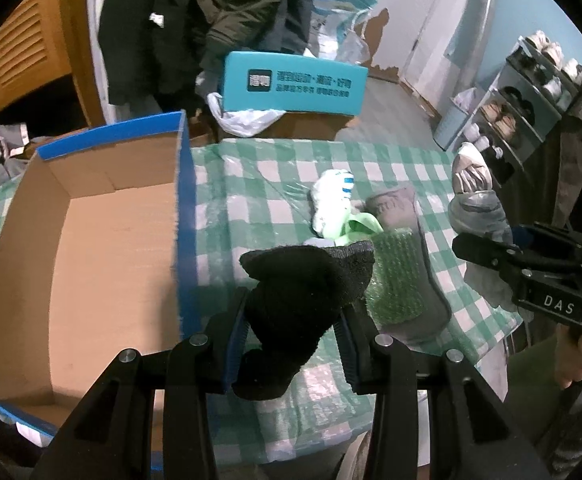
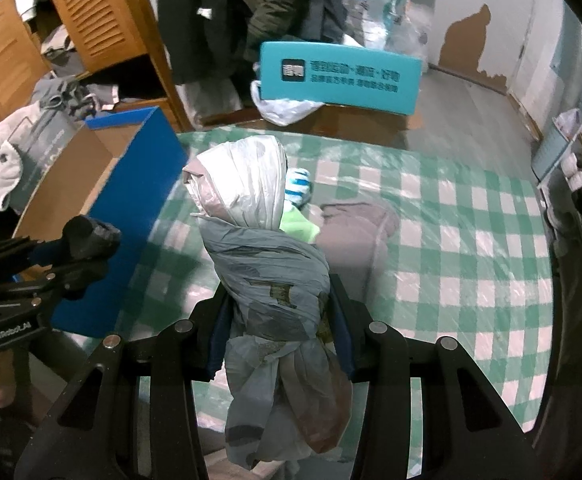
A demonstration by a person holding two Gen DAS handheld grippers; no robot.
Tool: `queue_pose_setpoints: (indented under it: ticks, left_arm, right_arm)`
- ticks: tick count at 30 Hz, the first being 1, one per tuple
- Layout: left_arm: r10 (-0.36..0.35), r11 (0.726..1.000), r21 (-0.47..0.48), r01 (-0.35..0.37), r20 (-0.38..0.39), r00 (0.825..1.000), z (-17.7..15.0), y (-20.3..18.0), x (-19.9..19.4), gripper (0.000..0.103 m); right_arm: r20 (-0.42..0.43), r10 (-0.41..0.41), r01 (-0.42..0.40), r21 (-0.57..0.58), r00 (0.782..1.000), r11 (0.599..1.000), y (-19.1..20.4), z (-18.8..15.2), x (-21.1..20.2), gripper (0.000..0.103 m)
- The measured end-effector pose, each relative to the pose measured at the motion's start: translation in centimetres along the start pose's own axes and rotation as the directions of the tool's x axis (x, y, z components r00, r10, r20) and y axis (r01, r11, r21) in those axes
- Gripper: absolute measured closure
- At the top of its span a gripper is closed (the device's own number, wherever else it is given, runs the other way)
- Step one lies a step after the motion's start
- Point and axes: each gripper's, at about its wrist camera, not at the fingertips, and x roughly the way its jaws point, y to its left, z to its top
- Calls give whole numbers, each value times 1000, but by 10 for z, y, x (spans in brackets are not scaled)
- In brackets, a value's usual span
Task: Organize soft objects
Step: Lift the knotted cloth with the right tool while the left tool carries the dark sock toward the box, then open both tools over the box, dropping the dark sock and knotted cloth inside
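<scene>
Above the checked cloth, both grippers grip bundles (box alongside).

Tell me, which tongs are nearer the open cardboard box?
Left. The left tongs, clamping a black sock, sit right beside the open cardboard box and its blue wall. The right tongs, gripping a knotted plastic bag, are farther out over the checked tablecloth.

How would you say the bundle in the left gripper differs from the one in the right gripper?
The left gripper holds a black sock, dark knitted fabric; the right gripper holds a plastic bag bundle, pale grey, shiny and twisted. The sock is compact; the bundle is longer, sticking out well past the fingers. Both are clamped and lifted off the checked tablecloth.
</scene>
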Motion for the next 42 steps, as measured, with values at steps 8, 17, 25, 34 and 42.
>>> queue_pose_setpoints:
  ticks: [8,17,25,34,42]
  left_arm:
    - [27,999,-35,-26,24,999,-1,23,-13,62]
    - [38,996,-85,-34,43,998,-1,53,-23,62]
    - [60,988,-148,-50,65,996,-5,87,-34,62]
    - [103,973,-214,-88,62,993,-10,128,-38,62]
    - [142,955,-267,-124,48,989,-17,160,-38,62]
  right_arm:
    - [4,36,-36,-49,999,998,29,15,2,60]
    - [-6,78,-78,-105,997,991,68,32,12,60]
    - [-19,116,-118,-157,993,981,107,47,22,60]
    - [-43,161,-166,-214,986,963,154,65,37,60]
    - [-74,197,-210,-249,978,946,193,75,54,60]
